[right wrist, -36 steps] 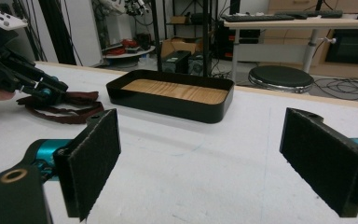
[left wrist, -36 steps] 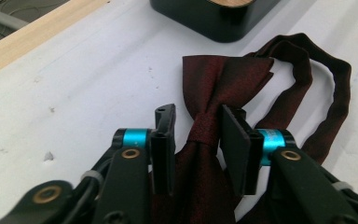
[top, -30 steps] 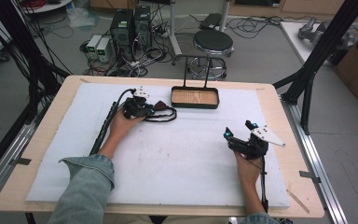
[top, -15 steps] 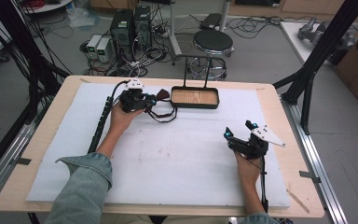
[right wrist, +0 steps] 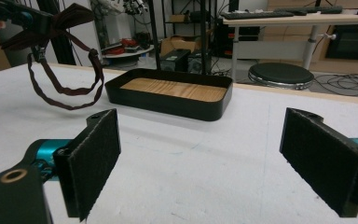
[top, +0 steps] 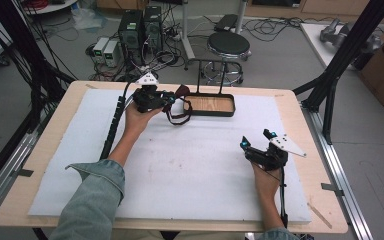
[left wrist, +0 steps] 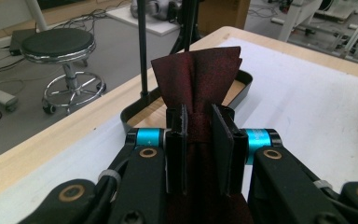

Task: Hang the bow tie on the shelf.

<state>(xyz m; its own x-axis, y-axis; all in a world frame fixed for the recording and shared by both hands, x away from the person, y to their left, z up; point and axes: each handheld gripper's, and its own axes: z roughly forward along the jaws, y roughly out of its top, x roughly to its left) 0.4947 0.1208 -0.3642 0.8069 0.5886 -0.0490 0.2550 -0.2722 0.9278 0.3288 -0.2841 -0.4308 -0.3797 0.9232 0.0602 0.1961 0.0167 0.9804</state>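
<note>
High view: the person's left forearm, in a rolled denim sleeve [top: 92, 187], reaches from the bottom edge toward 12 o'clock, and the left hand [top: 135, 117] holds the left gripper [top: 169, 98] above the white mat [top: 180, 165], its jaws aimed at 3 o'clock toward the black tray [top: 211, 105]. In the left gripper view the two pads are pinched tight on the knot of a dark red bow tie [left wrist: 200, 79], whose wings fan out above the jaws; its strap [top: 177, 116] hangs in a loop just at 9 o'clock of the tray. The right hand [top: 266, 182] rests low on the mat at 4 o'clock, well apart, holding the right gripper [top: 256, 139] with jaws spread wide and nothing between them.
</note>
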